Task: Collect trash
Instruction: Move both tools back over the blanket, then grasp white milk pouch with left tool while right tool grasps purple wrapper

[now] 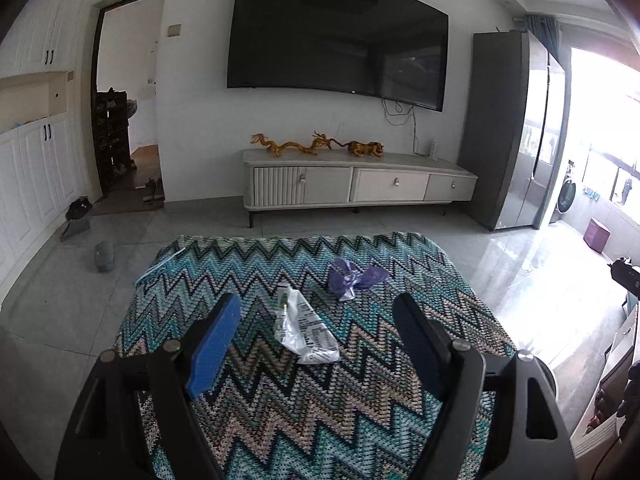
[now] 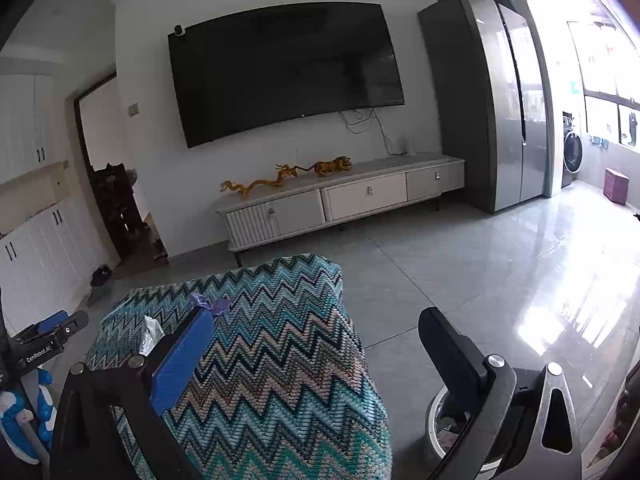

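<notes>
A crumpled white plastic wrapper (image 1: pixel 306 330) lies on the zigzag-patterned cloth of the table (image 1: pixel 280 408), just past and between the fingers of my left gripper (image 1: pixel 318 304), which is open and holds nothing. Farther back rests a purple wrapper (image 1: pixel 352 276). In the right wrist view my right gripper (image 2: pixel 316 320) is open and empty above the table's right corner (image 2: pixel 280 360). Its blue left pad (image 2: pixel 180 364) hides part of the white wrapper (image 2: pixel 152 330) and the purple wrapper (image 2: pixel 210 303). The left gripper (image 2: pixel 64 326) shows at the left edge.
A round white-rimmed bin (image 2: pixel 434 428) with scraps inside stands on the tiled floor right of the table. Beyond are a low TV cabinet (image 1: pixel 360 184), a wall TV (image 1: pixel 336 36), a grey fridge (image 1: pixel 512 128), slippers (image 1: pixel 104 256) and a purple stool (image 1: pixel 597 234).
</notes>
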Demonstrator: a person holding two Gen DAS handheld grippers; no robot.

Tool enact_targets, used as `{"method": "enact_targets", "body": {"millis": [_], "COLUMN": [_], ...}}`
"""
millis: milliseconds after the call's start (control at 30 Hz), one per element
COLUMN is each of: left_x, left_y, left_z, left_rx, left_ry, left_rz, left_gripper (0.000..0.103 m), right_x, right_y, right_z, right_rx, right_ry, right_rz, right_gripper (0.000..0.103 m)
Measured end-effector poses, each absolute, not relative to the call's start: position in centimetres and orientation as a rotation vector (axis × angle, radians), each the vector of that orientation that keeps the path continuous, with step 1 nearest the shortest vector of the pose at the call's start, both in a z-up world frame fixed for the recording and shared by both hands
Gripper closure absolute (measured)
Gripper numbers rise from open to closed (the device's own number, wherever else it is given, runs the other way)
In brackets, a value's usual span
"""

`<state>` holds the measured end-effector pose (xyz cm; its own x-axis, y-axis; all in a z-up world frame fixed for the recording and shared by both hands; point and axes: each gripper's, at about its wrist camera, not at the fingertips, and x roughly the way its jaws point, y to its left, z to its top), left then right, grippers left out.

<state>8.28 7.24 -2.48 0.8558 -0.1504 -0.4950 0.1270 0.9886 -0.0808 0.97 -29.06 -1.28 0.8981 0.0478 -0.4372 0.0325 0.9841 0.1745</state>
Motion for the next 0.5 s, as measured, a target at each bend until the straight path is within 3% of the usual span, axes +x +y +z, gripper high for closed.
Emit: {"method": "enact_targets", "body": {"millis": [500], "left_x": [12.4], "left_y": [10.8], "left_z": [-6.2], "left_rx": [-0.108], "left_ry": [0.616], "left_rz": [-0.133], "left_gripper": [0.024], "right_x": [7.6], "right_y": [-23.0], "right_z": [-2.9], "right_rx": [0.115], "right_ry": [0.544], "right_rz": [0.123], "right_gripper": [0.0]}}
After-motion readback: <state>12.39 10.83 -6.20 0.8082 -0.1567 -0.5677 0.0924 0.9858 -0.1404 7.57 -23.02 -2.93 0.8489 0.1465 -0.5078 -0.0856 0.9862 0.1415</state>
